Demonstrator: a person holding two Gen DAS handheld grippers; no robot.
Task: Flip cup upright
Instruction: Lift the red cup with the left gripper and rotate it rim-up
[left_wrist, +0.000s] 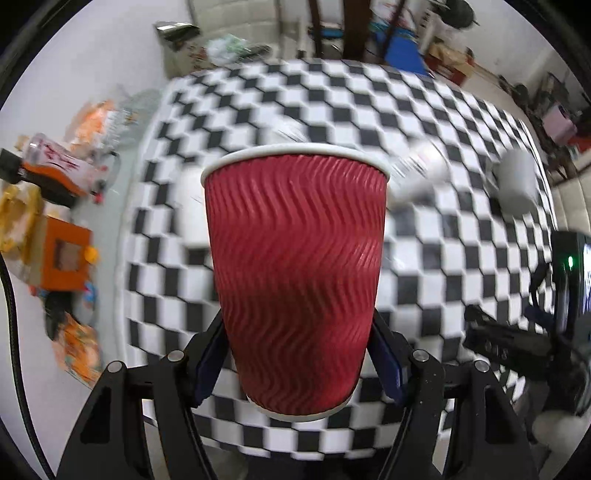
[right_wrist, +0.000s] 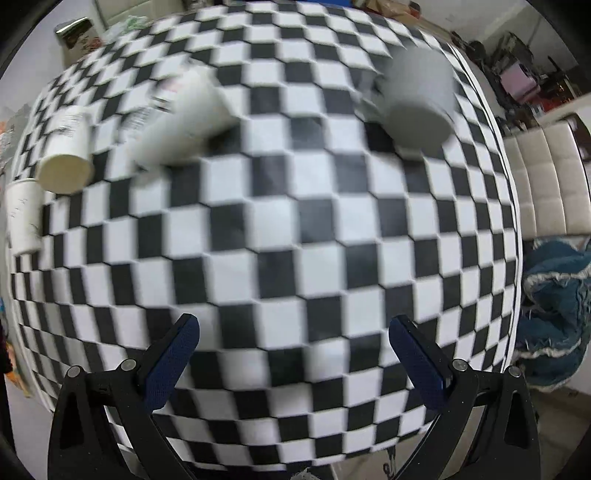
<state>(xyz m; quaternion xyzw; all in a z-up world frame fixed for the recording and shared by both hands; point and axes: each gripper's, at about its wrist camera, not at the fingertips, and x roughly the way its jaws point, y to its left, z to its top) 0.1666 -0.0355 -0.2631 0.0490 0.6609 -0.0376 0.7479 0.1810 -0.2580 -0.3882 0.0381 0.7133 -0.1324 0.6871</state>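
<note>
A red ripple-wall paper cup (left_wrist: 295, 277) with a white rim fills the middle of the left wrist view, mouth up, held above the checkered table (left_wrist: 424, 258). My left gripper (left_wrist: 297, 354) is shut on its lower part, blue pads against both sides. My right gripper (right_wrist: 293, 332) is open and empty over the checkered table (right_wrist: 295, 240). In the right wrist view, two white paper cups (right_wrist: 184, 114) (right_wrist: 66, 151) lie on their sides at the upper left, and a grey mug (right_wrist: 421, 99) sits mouth down at the upper right.
Another white cup (right_wrist: 24, 218) stands at the left edge of the right wrist view. Orange boxes and packets (left_wrist: 62, 254) crowd the floor left of the table. The other gripper's body (left_wrist: 554, 314) shows at the right. A blue blanket (right_wrist: 554, 314) lies beyond the table's right edge.
</note>
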